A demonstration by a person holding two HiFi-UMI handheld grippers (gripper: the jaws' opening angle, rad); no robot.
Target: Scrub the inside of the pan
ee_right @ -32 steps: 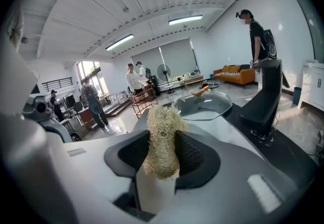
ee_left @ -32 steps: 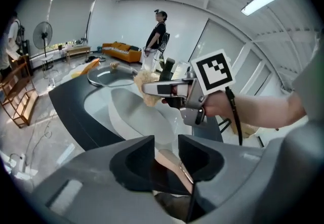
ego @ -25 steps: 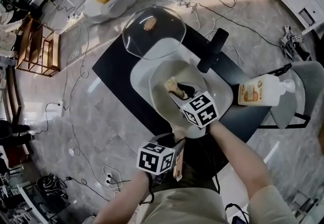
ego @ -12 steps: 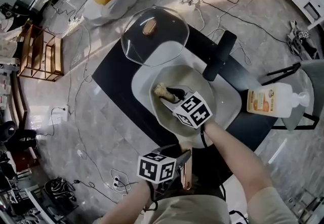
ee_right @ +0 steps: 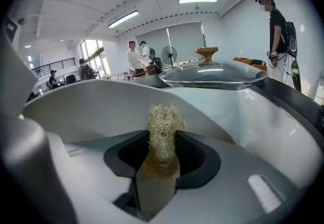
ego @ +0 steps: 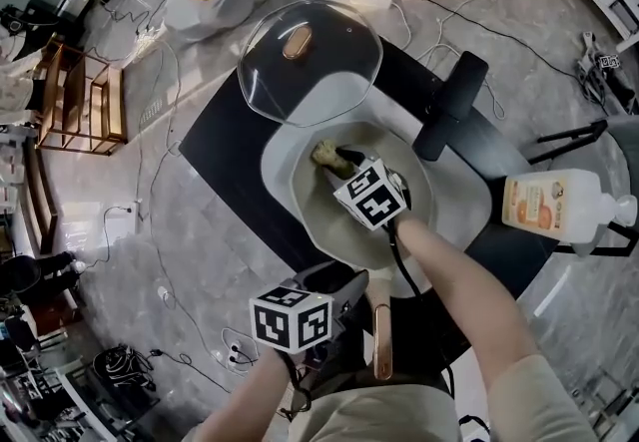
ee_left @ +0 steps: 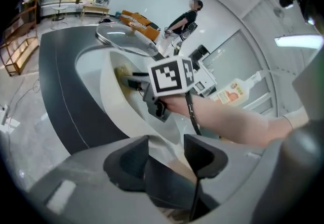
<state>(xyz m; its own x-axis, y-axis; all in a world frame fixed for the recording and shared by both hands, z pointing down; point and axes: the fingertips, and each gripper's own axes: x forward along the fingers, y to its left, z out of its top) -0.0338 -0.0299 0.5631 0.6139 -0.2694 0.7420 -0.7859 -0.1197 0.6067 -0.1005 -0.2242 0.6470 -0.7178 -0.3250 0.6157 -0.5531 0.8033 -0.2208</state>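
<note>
A cream pan [ego: 399, 230] with a copper handle [ego: 382, 340] sits in a white tray [ego: 285, 146] on the black table. My right gripper [ego: 342, 163] reaches down into the pan, shut on a straw-coloured loofah scrubber [ego: 322, 155]. In the right gripper view the scrubber [ee_right: 163, 124] stands squeezed between the jaws, in front of the pan's inner wall [ee_right: 96, 112]. My left gripper [ego: 344, 292] is at the pan's near rim by the handle's root. Its jaws have just been opening; the left gripper [ee_left: 167, 149] is open, with the brown handle [ee_left: 178, 170] showing low between the pads, not pressed.
A glass lid [ego: 305, 56] with a wooden knob rests on the tray's far edge. A soap bottle [ego: 559, 203] lies at the right on the table [ego: 225, 146]. A black cylinder [ego: 451, 103] stands behind the pan. Cables run over the floor; people stand in the background.
My right gripper has sunk further into the pan with the scrubber, toward the far wall. The left gripper has shifted left, and the handle now lies apart from it on the right.
</note>
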